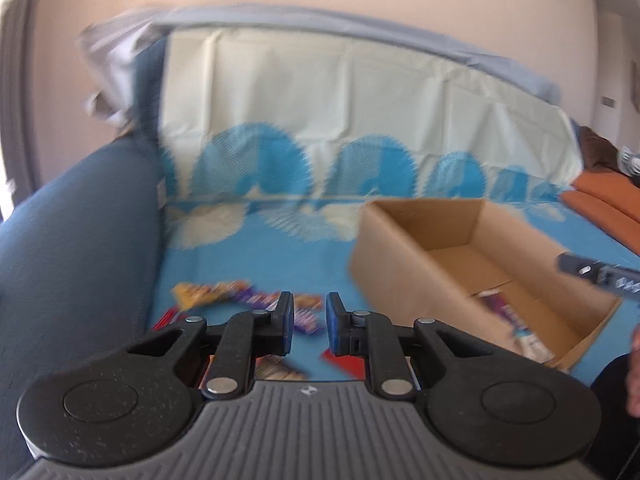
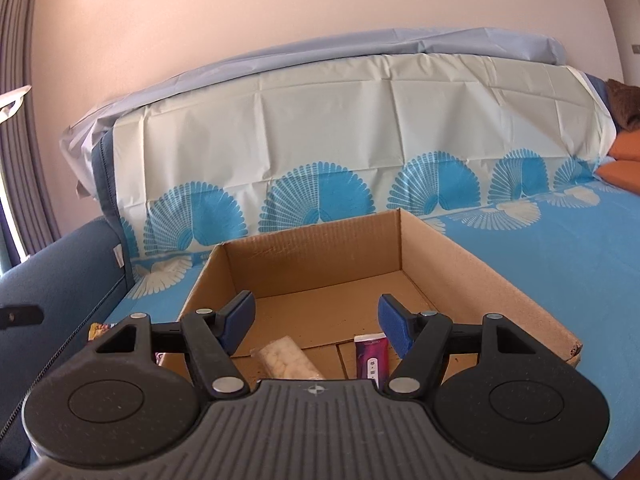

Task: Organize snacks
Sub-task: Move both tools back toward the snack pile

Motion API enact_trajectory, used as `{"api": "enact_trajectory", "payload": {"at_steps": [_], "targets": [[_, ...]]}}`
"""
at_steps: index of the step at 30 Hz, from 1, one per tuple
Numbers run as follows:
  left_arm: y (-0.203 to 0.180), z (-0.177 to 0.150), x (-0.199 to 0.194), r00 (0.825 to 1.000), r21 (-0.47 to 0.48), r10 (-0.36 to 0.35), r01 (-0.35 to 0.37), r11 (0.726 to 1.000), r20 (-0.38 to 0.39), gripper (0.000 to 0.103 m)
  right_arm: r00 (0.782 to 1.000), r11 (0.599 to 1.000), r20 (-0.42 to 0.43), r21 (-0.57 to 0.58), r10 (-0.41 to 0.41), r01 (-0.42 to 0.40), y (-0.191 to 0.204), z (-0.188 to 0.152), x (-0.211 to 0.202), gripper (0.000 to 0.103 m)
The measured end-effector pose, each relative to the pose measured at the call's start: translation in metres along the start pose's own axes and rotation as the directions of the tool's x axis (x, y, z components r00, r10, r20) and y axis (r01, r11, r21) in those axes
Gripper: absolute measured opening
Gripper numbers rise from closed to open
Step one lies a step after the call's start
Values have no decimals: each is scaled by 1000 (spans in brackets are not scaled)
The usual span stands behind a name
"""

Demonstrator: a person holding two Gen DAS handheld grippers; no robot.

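Left wrist view: my left gripper [image 1: 310, 326] has its blue pads a narrow gap apart, nothing between them. I read it as slightly open and empty. The frame is motion-blurred. A loose pile of snack packets [image 1: 248, 300] lies on the blue patterned cover [image 1: 260, 256] directly beyond and below the fingertips, some partly hidden behind the fingers. I cannot tell whether the pads touch any of them. The cardboard box [image 1: 400, 256] sits to the right of the pile, apart from it, on the same cover. Inside its near end I see a purple packet [image 1: 510, 312] and a pale one, both blurred. The tip of my right gripper [image 1: 600, 274] enters at the right edge, over the box.

Right wrist view: my right gripper [image 2: 316, 322] is spread wide, holding nothing, positioned over the near end of the box [image 2: 480, 276]. Below the fingertips, on the box floor, lie a clear bag of pale pieces [image 2: 286, 358] and a purple-and-white packet [image 2: 372, 356], side by side and apart.

Only this view resolves the box contents sharply; only the left view shows the pile in full. Here just a corner of one packet [image 2: 98, 330] shows at left, outside the box.
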State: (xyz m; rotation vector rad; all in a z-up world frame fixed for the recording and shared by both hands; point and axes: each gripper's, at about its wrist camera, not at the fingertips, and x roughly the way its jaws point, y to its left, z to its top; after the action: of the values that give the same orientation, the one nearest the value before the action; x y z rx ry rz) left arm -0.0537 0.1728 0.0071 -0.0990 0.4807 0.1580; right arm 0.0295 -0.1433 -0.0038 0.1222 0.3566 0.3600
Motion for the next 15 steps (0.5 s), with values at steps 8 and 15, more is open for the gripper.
{"api": "enact_trajectory", "payload": {"at_steps": [8,15], "targets": [[64,-35,-25,987,-298,150,-127,946,56,19,995,989,65,-135,70,-60,33,-9,-16,69],[66,-30,-22,986,-290,162,-144,946,38,19,975,950,73,-251,208,-184,72,-10,-28,67]]}}
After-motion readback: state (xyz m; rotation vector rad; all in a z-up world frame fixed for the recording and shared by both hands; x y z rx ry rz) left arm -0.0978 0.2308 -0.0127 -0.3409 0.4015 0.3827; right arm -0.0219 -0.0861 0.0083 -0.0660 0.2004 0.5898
